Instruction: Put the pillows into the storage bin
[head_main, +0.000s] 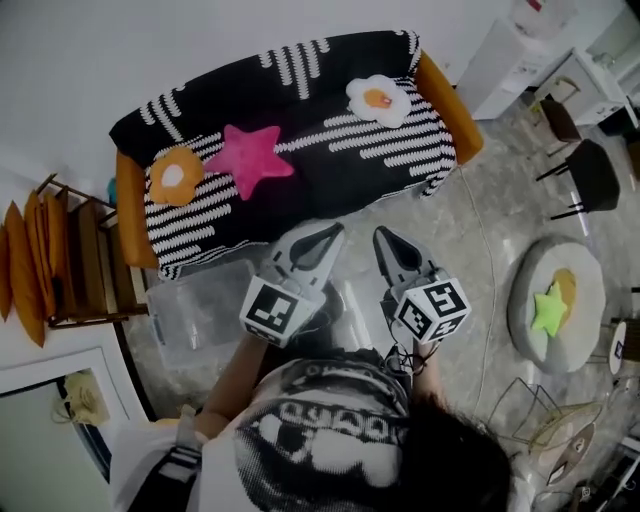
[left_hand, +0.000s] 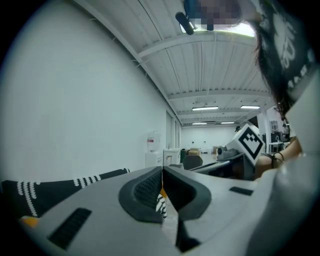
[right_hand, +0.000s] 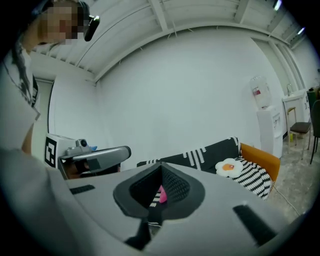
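Note:
Three pillows lie on the black-and-white striped sofa (head_main: 330, 150): an orange round one with a white centre (head_main: 176, 175), a pink star (head_main: 250, 155) and a white fried-egg one (head_main: 378, 98). The clear storage bin (head_main: 200, 310) stands on the floor in front of the sofa's left end. My left gripper (head_main: 330, 233) and right gripper (head_main: 384, 238) are held side by side just before the sofa's front edge, both shut and holding nothing. In the right gripper view the egg pillow (right_hand: 231, 167) lies to the right of that gripper (right_hand: 161, 167). The left gripper (left_hand: 162, 170) points along the white wall.
A grey round pouf (head_main: 580, 275) with a green star pillow (head_main: 547, 310) stands at the right. Dark stools (head_main: 590, 175) are at the far right, a wooden rack (head_main: 70, 260) at the left, wire baskets (head_main: 545, 420) at the bottom right. A water dispenser (right_hand: 264, 117) stands past the sofa.

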